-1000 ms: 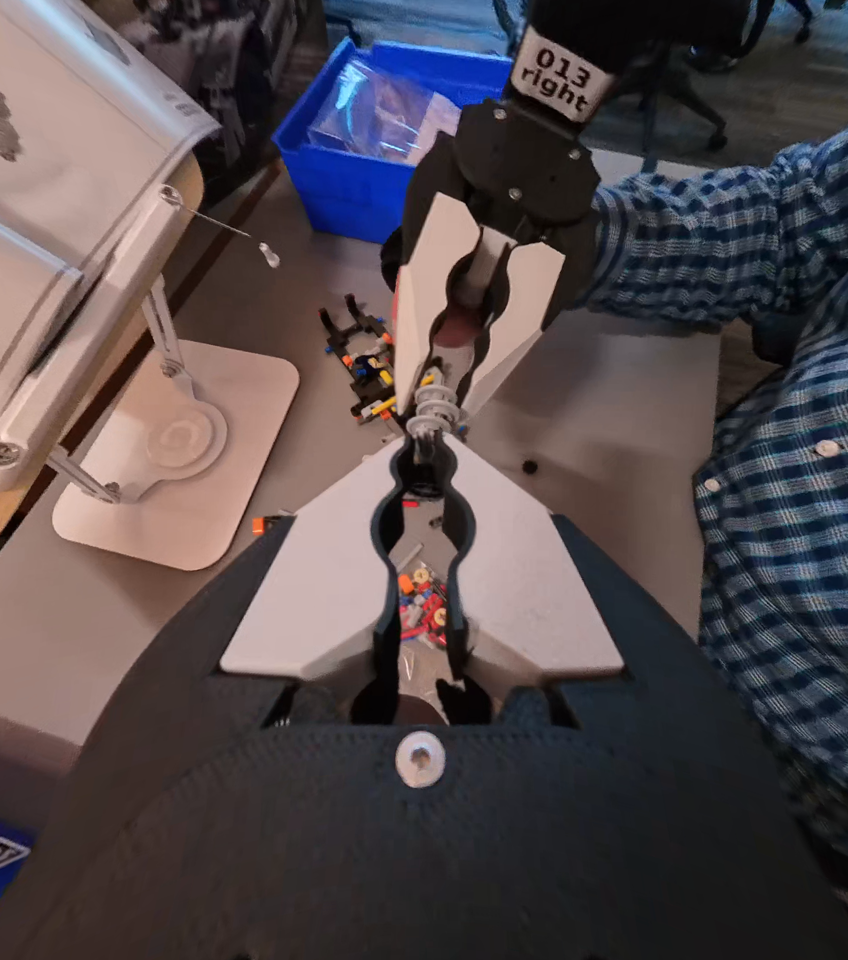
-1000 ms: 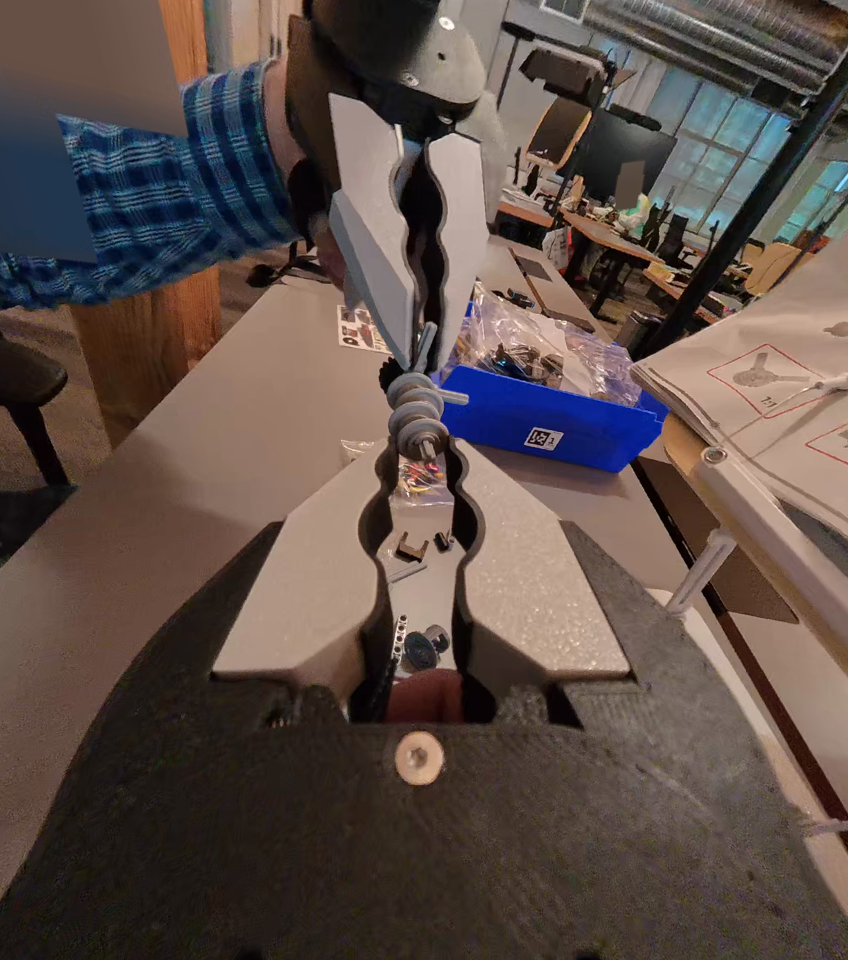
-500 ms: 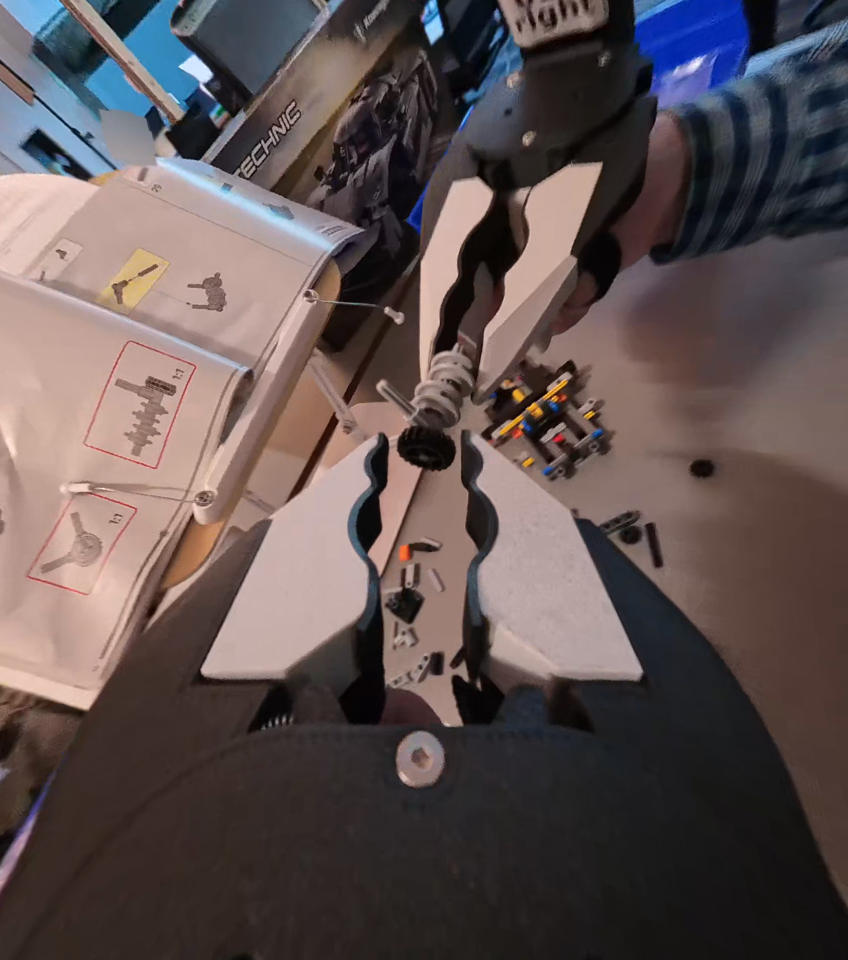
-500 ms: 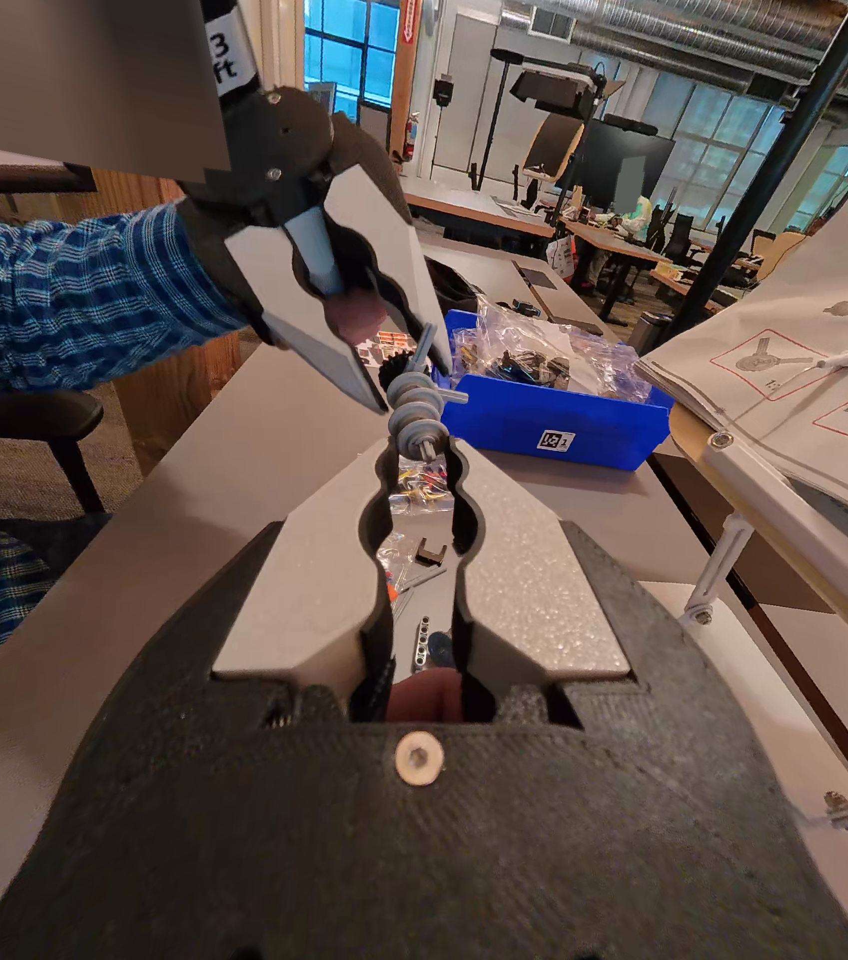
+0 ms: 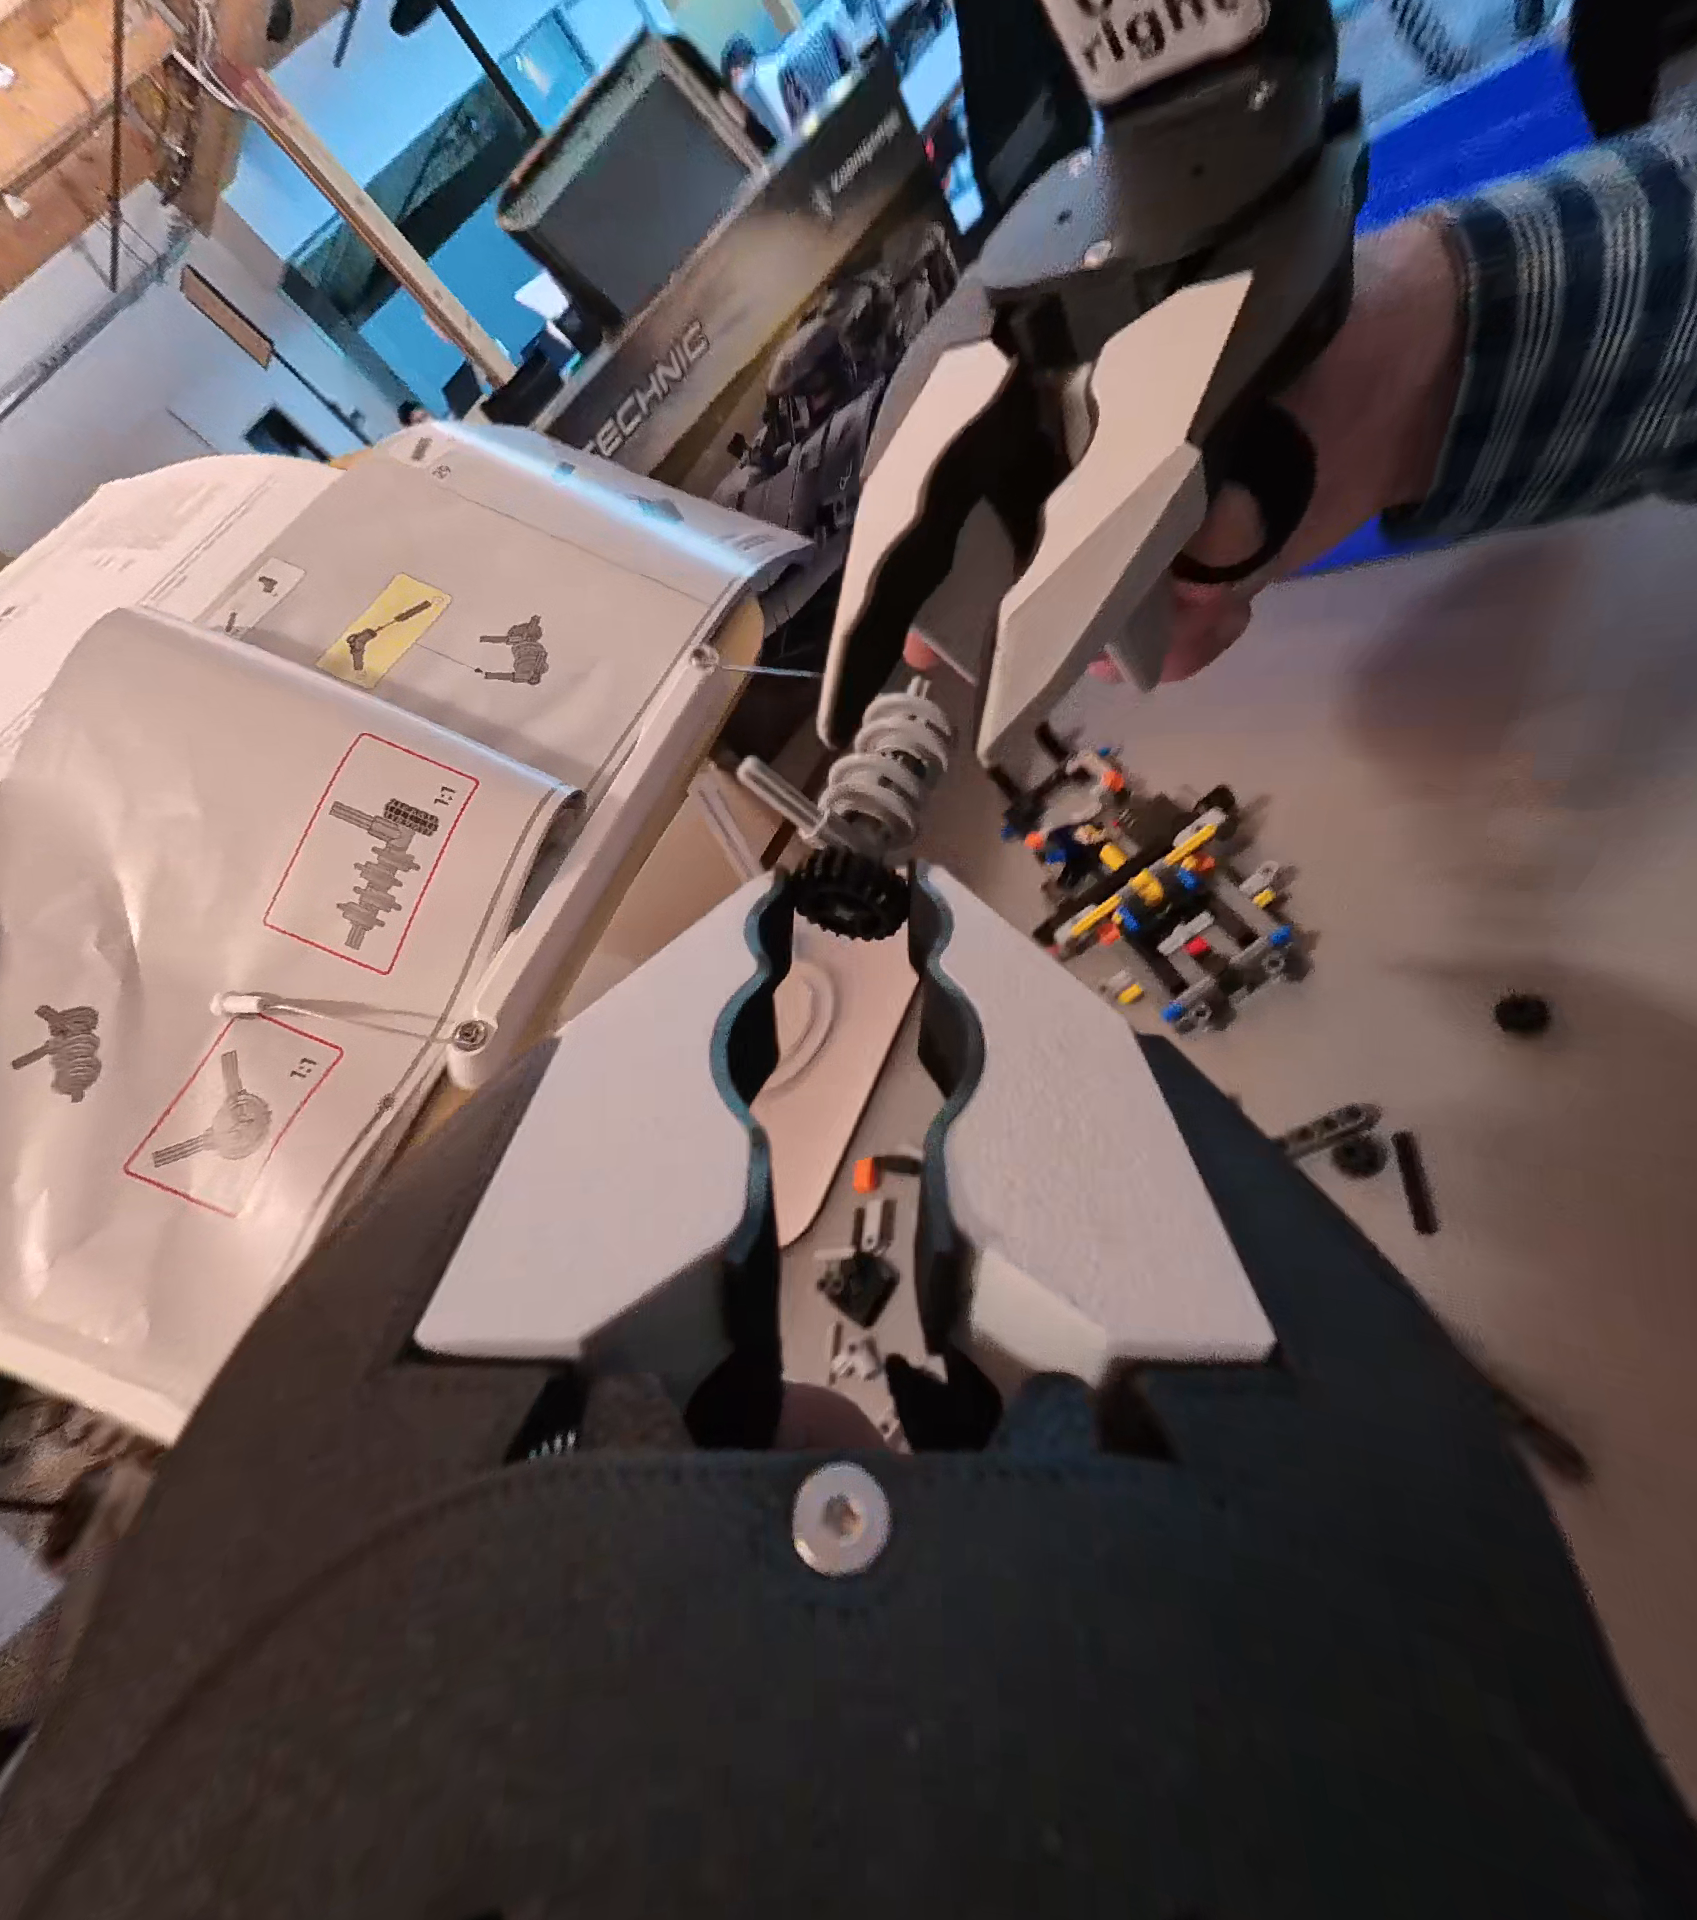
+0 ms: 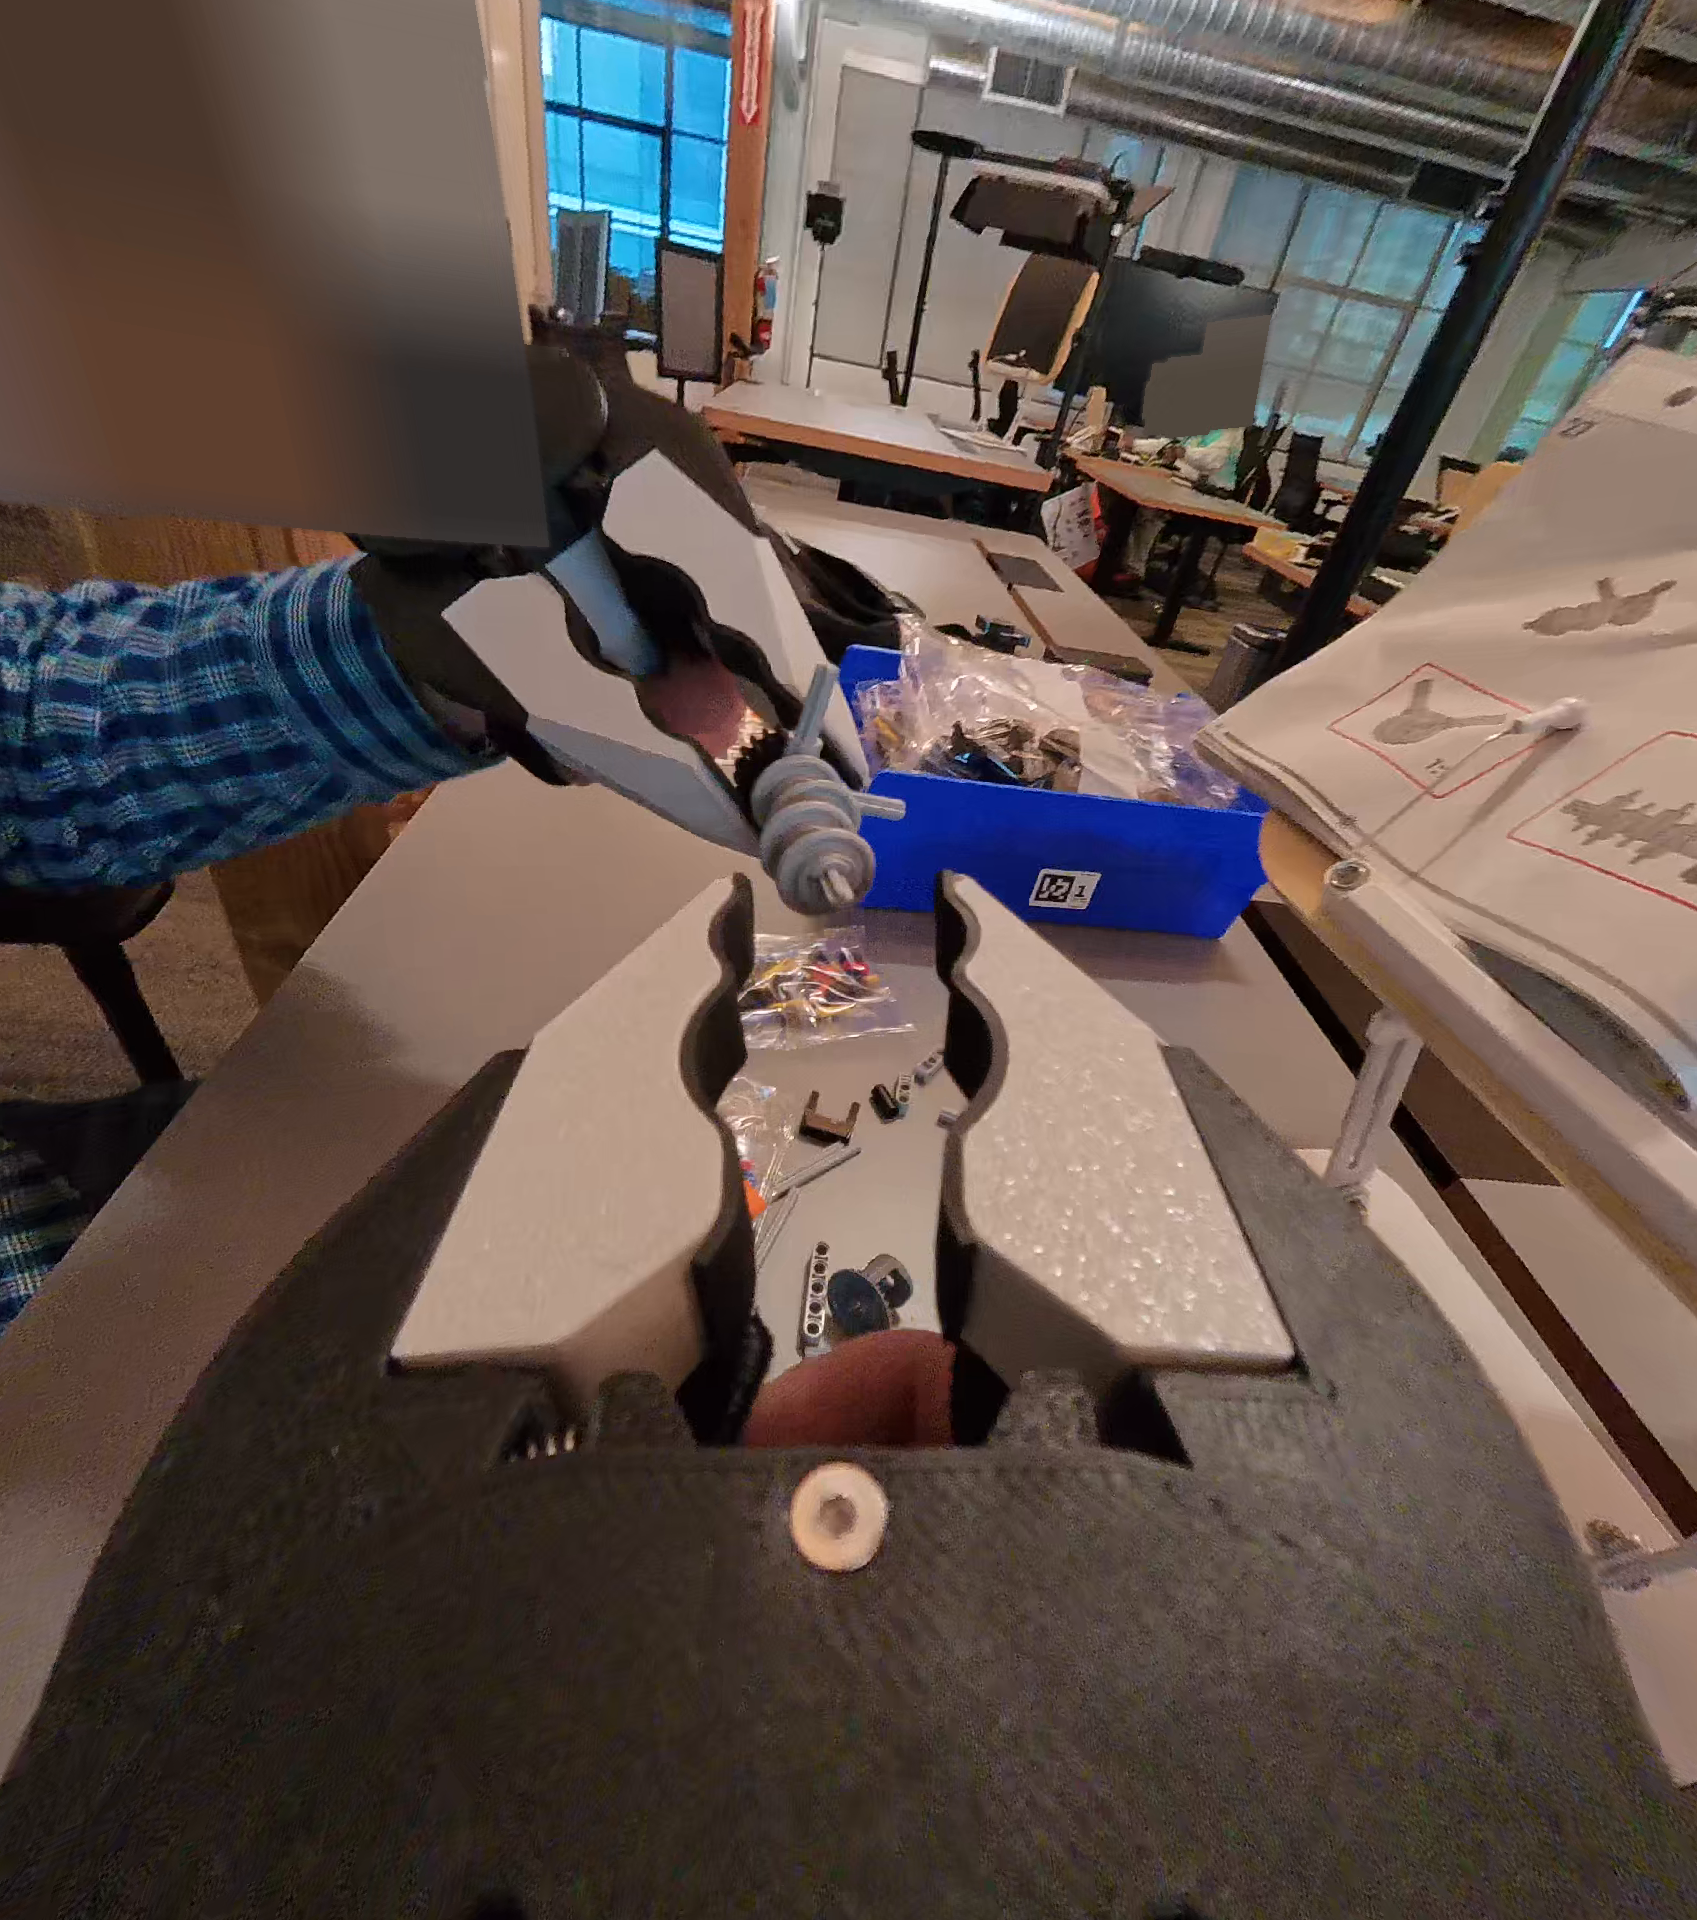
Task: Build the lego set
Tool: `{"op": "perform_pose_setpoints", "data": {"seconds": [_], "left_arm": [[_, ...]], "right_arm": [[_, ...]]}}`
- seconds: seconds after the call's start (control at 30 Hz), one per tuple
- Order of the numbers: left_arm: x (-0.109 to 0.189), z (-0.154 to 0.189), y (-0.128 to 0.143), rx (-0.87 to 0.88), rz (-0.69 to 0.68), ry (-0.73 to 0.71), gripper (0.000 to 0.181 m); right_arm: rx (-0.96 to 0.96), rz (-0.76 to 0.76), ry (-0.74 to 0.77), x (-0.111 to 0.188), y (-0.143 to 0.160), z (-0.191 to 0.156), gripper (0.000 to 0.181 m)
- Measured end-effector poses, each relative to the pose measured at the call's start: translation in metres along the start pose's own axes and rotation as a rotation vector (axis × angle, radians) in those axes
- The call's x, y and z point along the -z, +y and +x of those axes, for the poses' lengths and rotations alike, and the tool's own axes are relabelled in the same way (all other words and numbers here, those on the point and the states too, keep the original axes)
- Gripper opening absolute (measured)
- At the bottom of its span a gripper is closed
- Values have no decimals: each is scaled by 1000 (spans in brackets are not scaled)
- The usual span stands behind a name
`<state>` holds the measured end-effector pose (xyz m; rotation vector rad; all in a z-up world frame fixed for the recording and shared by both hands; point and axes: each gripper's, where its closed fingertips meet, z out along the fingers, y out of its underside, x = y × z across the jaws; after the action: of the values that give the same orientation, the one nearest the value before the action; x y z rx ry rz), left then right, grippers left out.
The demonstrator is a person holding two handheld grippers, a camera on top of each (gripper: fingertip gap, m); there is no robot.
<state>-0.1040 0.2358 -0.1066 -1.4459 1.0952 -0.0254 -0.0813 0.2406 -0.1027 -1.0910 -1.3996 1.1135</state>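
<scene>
My left gripper (image 5: 842,906) is clamped on the black gear end of the grey stacked-disc lego axle assembly (image 6: 811,826), up above the desk (image 6: 470,914). My right gripper (image 6: 844,899) is spread open, empty, right beside its other end.

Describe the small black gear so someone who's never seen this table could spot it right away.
Find the open instruction booklet on its stand; just right of it, the two grippers meet above the table. The black gear sits pinched at the left gripper tips, on the end of a grey ribbed shaft: the only dark, toothed wheel held aloft.
</scene>
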Motion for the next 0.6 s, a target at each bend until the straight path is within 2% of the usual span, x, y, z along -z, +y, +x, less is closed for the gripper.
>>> {"op": "perform_pose_setpoints", "data": {"seconds": [0.1,0.2,0.37,0.47,0.6], "left_arm": [[0,-3,-9,106,99,30,19],[0,-6,-28,315,309,97,19],[3,-16,-44,661,631,207,19],[-3,-13,-44,747,691,265,19],[-13,4,-46,777,695,337,19]], "right_arm": [[-8,9,5,3,-3,1,36],[-32,46,23,2,-8,3,38],[-125,239,33,8,-37,4,38],[-137,315,35,11,-47,1,35],[-137,310,59,7,-46,3,32]]}}
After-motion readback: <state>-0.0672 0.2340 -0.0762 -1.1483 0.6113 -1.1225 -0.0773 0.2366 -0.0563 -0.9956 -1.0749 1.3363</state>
